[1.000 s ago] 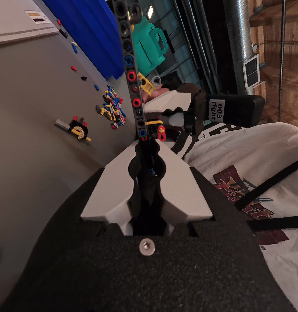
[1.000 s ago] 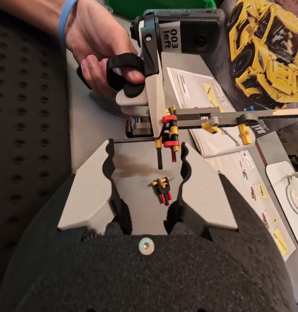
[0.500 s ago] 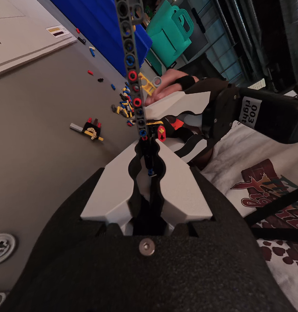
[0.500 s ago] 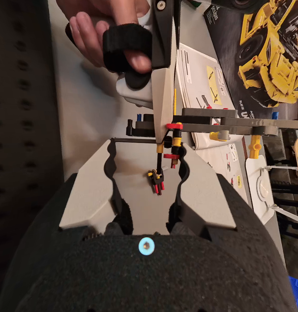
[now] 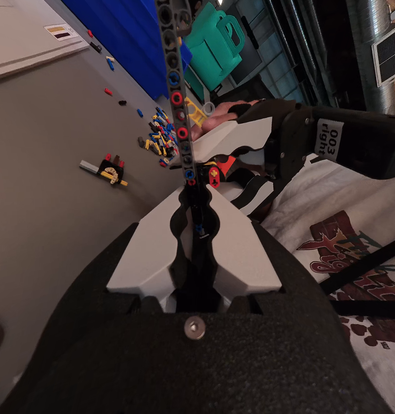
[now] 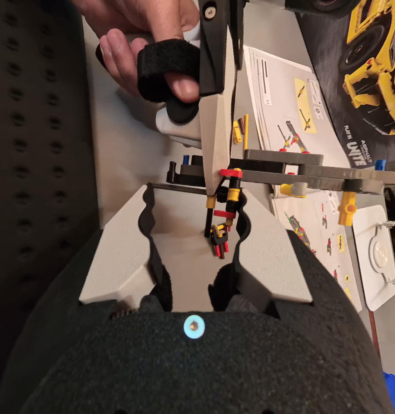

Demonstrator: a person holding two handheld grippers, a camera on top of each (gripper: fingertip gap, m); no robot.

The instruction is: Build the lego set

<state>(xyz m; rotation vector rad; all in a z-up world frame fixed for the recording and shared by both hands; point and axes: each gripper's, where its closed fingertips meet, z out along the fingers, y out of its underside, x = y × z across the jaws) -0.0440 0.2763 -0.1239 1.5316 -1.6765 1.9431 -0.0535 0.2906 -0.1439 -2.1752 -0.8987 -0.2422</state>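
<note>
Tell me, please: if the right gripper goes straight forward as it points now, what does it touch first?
Probably the red and yellow connector cluster hanging from the long beam assembly held by the left gripper. It sits just ahead of the open right gripper, though depth is unclear.

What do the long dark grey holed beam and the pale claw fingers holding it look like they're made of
The long dark grey holed beam looks like moulded hard plastic: smooth, slightly glossy, evenly spaced round holes. The pale claw fingers look like matte, faintly grainy plastic, perhaps printed; their wavy black inner liners look rubbery, though that's uncertain.
</note>
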